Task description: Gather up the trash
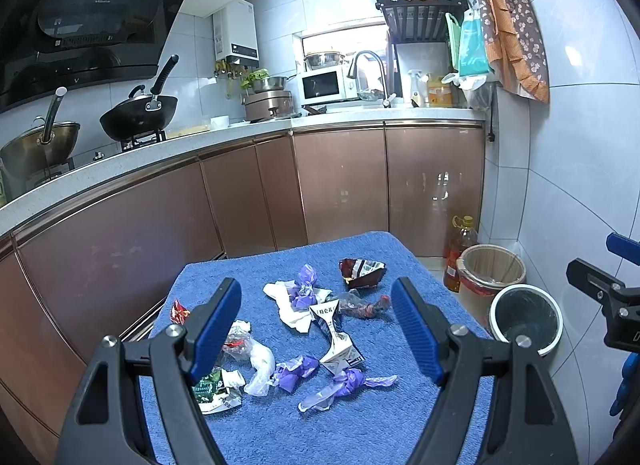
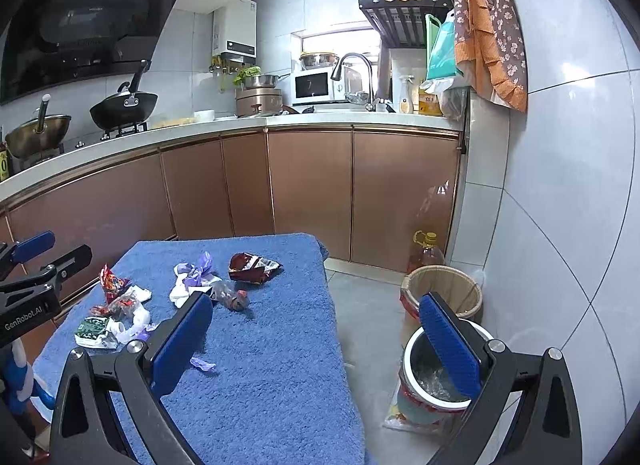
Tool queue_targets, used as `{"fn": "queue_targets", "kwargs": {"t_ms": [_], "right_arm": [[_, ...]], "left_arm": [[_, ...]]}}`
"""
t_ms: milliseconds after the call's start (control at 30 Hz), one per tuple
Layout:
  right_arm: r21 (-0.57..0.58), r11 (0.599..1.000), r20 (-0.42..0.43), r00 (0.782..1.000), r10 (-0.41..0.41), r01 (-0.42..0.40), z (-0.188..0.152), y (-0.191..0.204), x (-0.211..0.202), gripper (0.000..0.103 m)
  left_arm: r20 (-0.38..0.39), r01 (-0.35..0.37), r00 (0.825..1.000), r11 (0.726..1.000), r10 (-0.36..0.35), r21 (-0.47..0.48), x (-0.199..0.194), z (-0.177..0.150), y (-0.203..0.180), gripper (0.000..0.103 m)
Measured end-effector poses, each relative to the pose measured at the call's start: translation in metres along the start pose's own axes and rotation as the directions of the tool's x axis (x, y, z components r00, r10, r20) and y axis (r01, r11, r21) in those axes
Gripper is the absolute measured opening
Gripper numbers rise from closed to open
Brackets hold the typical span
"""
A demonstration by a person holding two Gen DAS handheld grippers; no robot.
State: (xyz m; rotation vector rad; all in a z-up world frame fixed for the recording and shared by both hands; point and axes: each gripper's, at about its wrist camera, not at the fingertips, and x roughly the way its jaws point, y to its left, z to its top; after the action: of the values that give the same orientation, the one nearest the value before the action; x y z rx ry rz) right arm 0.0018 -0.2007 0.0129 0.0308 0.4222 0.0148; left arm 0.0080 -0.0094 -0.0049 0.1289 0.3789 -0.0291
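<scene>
Both the left hand-held gripper (image 1: 316,325) and right hand-held gripper (image 2: 320,333) hang spread apart and empty over the blue-towelled desk (image 1: 360,425) strewn with wrappers (image 1: 362,273), beside the white-rimmed bin (image 2: 436,373).

Crumpled trash (image 1: 320,329) strewn on towel; bin (image 1: 526,319) beside.

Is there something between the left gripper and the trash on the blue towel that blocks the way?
Nothing visible does. The left gripper is open above the blue towel, and the milk carton and purple wrappers lie uncovered below its fingers.
</scene>
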Motion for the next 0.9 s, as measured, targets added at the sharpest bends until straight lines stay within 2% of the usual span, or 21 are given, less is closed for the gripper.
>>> {"fn": "queue_targets", "kwargs": {"t_ms": [600, 800, 900], "right_arm": [[0.021, 0.999, 0.018, 0.999, 0.037, -0.038, 0.000, 0.003, -0.005, 0.103], [0.029, 0.999, -0.019, 0.999, 0.043, -0.042, 0.002, 0.002, 0.005, 0.103], [0.024, 0.998, -0.042, 0.997, 0.057, -0.056, 0.004, 0.004, 0.015, 0.103]], "left_arm": [[0.045, 0.005, 0.999, 1.000, -0.005, 0.002, -0.008, -0.003, -0.004, 0.076], [0.037, 0.035, 0.999, 0.999, -0.036, 0.023, 0.000, -0.006, -0.007, 0.076], [0.002, 0.076, 0.997, 0.997, -0.076, 0.013, 0.008, -0.010, -0.002, 0.076]]}}
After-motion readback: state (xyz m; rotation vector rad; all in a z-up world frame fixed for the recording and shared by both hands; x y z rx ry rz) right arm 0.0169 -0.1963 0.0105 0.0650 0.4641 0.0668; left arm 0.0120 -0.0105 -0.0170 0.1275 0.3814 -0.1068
